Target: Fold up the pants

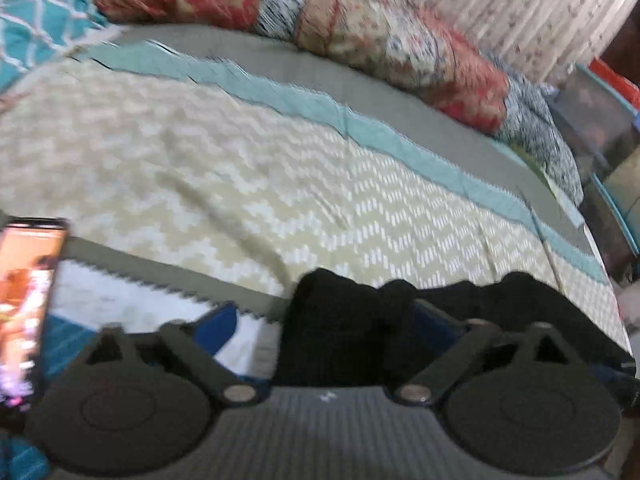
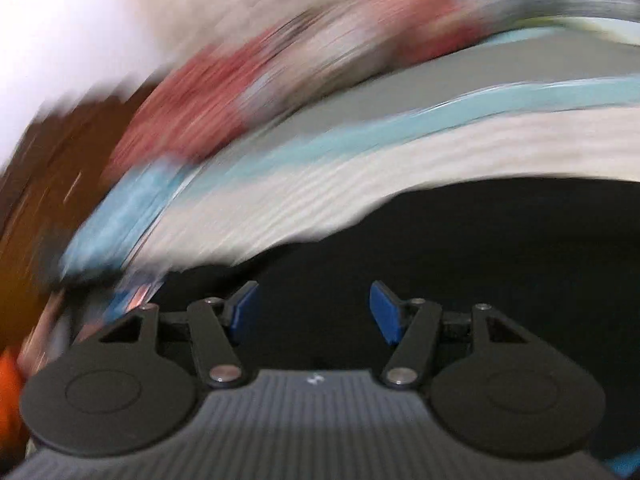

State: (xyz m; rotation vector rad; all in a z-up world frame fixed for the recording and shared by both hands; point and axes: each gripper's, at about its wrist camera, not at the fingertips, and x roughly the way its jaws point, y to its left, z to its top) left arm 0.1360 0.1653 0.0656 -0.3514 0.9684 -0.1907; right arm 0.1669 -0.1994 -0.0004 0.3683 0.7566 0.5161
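The pants [image 1: 340, 320] were black and bunched into soft lumps at the lower middle of my left view, lying on the bed [image 1: 240, 160] with its cream zigzag cover. My left gripper [image 1: 324, 320] had its blue fingers [image 1: 218, 322] set wide on either side of a hump of that cloth; I could not tell whether they gripped it. In my right view the pants [image 2: 500, 248] spread as a flat dark sheet across the lower right, and my right gripper [image 2: 314, 314] held its fingers [image 2: 384, 312] spread apart above it with nothing between them.

Only the left view showed a lit phone [image 1: 28, 300] at the left edge and a red patterned quilt [image 1: 360, 24] along the top. The right view was heavily smeared, its bed [image 2: 440, 152] only streaks of colour.
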